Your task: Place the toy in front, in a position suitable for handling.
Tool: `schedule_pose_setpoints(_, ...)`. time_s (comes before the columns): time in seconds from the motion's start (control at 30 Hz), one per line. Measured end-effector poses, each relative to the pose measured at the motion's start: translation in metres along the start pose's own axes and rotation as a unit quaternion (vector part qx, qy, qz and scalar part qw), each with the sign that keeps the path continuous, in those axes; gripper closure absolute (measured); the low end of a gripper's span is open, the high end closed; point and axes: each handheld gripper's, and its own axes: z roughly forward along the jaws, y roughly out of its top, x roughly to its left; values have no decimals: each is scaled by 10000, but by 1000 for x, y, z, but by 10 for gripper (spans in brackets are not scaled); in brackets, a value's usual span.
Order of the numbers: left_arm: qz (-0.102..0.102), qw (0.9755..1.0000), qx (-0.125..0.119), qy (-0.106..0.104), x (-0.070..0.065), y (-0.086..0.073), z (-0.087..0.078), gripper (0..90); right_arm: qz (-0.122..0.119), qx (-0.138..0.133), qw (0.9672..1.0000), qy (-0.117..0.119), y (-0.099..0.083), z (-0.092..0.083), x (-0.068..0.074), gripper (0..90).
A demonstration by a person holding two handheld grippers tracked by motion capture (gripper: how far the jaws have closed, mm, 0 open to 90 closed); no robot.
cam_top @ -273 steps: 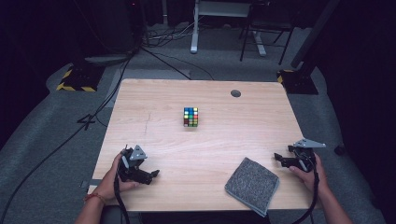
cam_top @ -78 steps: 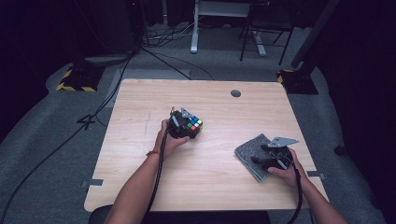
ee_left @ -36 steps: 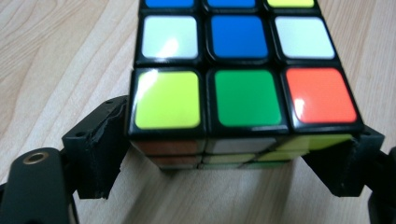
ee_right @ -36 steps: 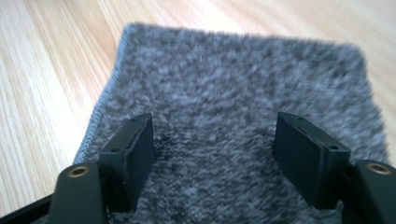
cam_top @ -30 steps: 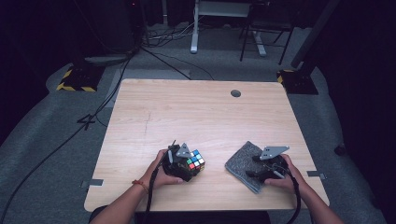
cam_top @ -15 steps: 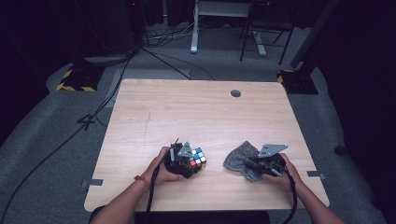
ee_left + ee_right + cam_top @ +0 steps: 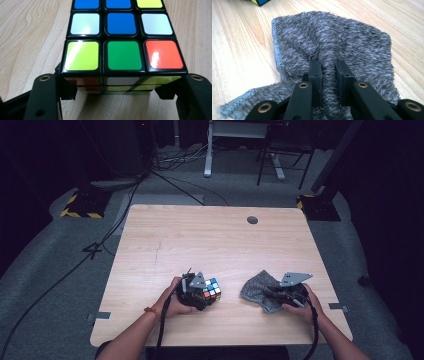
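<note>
A scrambled colour cube (image 7: 213, 289) rests on the wooden table (image 7: 200, 240) near its front edge. My left gripper (image 7: 204, 295) is shut on it. In the left gripper view the two black jaws press on the lower sides of the cube (image 7: 122, 50), whose top faces the camera, with my left gripper (image 7: 120, 96) low in the picture. A grey fluffy cloth (image 7: 257, 289) lies to the cube's right. My right gripper (image 7: 270, 294) has just been closing and is shut on a raised fold of the cloth (image 7: 332, 42), which is pinched at the tips of my right gripper (image 7: 328, 72).
A round dark grommet (image 7: 252, 220) sits near the table's far edge. Cables trail over the grey floor to the left, and a desk frame and a chair base stand beyond the table. A corner of the cube (image 7: 259, 2) shows at the top left of the right gripper view.
The cloth lay flat a second ago and is now bunched into a ridge at the right gripper. The left hand still holds the cube in the same place.
</note>
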Motion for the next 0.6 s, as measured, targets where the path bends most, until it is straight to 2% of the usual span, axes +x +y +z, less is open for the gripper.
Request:
schedule_pose_setpoints(0.33,-45,9999,-107,16,-1,-3,0,335,-34,-118,9999,-24,4,-3,0,778)
schedule_pose_setpoints(0.6,-46,9999,-105,7,0,-3,0,334,-145,-295,9994,77,13,-6,4,779)
